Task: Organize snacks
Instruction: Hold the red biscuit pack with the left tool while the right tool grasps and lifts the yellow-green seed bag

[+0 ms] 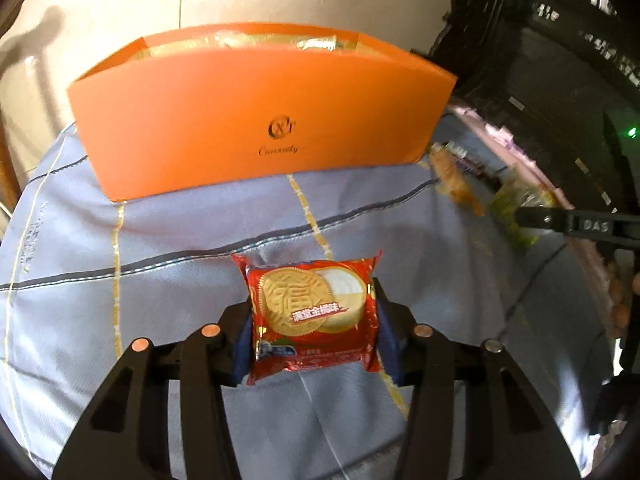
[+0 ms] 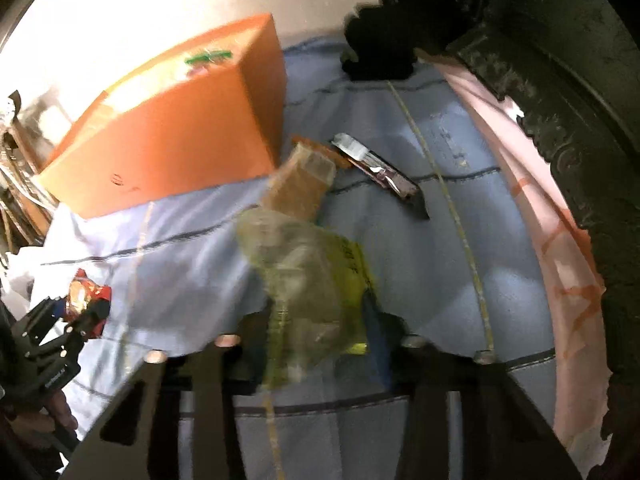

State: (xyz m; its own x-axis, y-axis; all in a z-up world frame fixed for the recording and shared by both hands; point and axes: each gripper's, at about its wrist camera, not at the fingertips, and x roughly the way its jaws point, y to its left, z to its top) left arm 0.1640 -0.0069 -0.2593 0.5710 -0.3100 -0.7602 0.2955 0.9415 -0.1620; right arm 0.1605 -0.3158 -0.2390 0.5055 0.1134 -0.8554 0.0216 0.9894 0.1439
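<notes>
Over blue checked cloth (image 1: 160,240), left claw (image 1: 314,320) clamps a red biscuit packet (image 1: 314,320); right claw (image 2: 320,320) clamps a yellow-green packet (image 2: 308,280).

Setting: a lived-in home room, probably a bedroom or sitting room.
Surface: pale blue checked cloth (image 1: 168,240) with yellow and dark stripes, spread like bedding or a soft cover; cannot tell which.
Furniture: dark carved wooden frame (image 2: 560,92) at 2 o'clock, household style.
Wall: plain cream wall (image 1: 120,8) at 12 o'clock.
Goods: orange gift box (image 1: 256,108) and loose packaged snacks (image 2: 372,168) on the cloth.
</notes>
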